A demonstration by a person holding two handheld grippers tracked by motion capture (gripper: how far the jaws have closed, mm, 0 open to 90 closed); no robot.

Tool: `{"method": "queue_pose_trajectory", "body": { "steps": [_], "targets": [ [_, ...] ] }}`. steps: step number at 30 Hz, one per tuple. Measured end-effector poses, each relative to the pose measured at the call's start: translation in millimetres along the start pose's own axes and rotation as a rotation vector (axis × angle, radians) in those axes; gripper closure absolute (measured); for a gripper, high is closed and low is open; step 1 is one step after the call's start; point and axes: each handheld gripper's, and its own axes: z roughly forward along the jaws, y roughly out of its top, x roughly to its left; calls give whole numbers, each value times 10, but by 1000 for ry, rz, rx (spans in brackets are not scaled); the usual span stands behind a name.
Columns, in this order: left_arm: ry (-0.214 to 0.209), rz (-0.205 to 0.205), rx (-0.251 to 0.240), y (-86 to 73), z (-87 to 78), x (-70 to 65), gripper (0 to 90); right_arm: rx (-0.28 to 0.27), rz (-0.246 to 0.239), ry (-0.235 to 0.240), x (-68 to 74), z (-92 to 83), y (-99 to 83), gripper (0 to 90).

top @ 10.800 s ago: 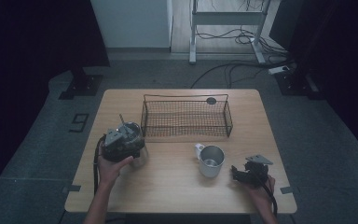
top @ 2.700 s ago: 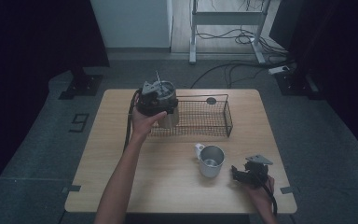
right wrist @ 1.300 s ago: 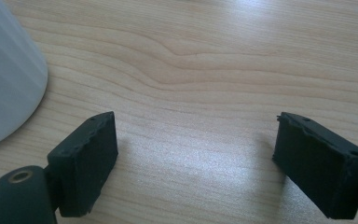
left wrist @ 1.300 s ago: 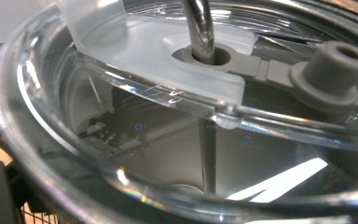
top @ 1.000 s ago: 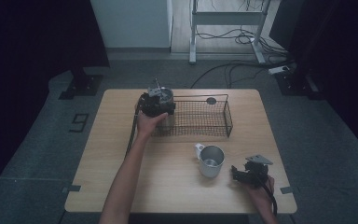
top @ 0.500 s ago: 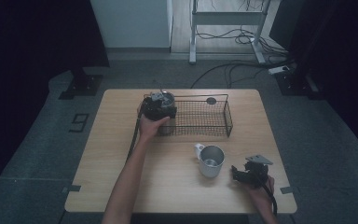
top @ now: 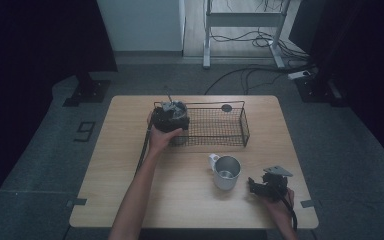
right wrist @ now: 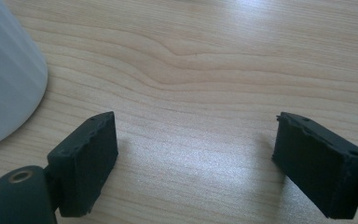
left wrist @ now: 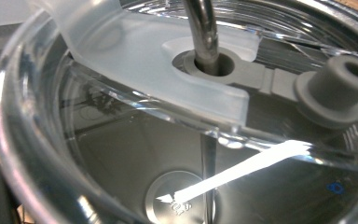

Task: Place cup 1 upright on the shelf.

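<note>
Clear plastic cup [left wrist: 121, 154] with translucent lid [left wrist: 135, 56] and metal straw [left wrist: 203, 28].

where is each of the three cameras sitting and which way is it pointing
High view: above the person's side, facing forward and down on the table; both forearms, left gripper at the wire basket, right gripper.
Left gripper view: on the left gripper, close against a clear lidded cup with a metal straw.
Right gripper view: on the right gripper, facing the tabletop; jaws open.
Shared: white mug, high and right gripper views.
</note>
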Motion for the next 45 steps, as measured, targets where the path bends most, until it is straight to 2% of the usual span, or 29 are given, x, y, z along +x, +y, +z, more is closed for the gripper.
{"method": "queue_pose_trajectory", "body": {
  "steps": [3,5,6,11,13,15,18,21,24,31,40,42,45],
  "targets": [
    [6,2,-10,12,-34,-5,25,0,0,1,-1,0,1,132],
    [-25,-14,-38,24,-91,6,0,0,-5,3,-3,5,5,131],
    [-28,-17,-43,34,-121,10,0,1,-4,4,-3,7,7,131],
    [-7,-9,-28,40,-264,16,0,1,-7,7,-1,19,18,130],
    [-9,-11,-49,21,-345,18,0,1,-7,7,-1,21,20,130],
    [-2,1,-39,9,-390,14,0,0,-7,8,-1,22,20,130],
    [-4,-15,-38,-28,-457,32,0,0,-7,8,0,22,20,131],
    [-11,-24,-46,-87,-514,45,0,3,-6,8,0,20,20,130],
    [-20,-38,-29,-152,-571,45,0,3,-5,7,1,20,21,129],
    [-75,-27,-66,-336,-765,22,5,2,-5,7,1,21,21,129],
    [-121,12,-94,-554,-1076,-107,17,2,-6,7,1,20,21,130],
    [-123,13,-108,-623,-1151,-119,24,3,-6,6,2,20,21,129],
    [-137,-3,-106,-709,-1233,-116,29,3,-6,6,2,20,21,129]
  ]
}}
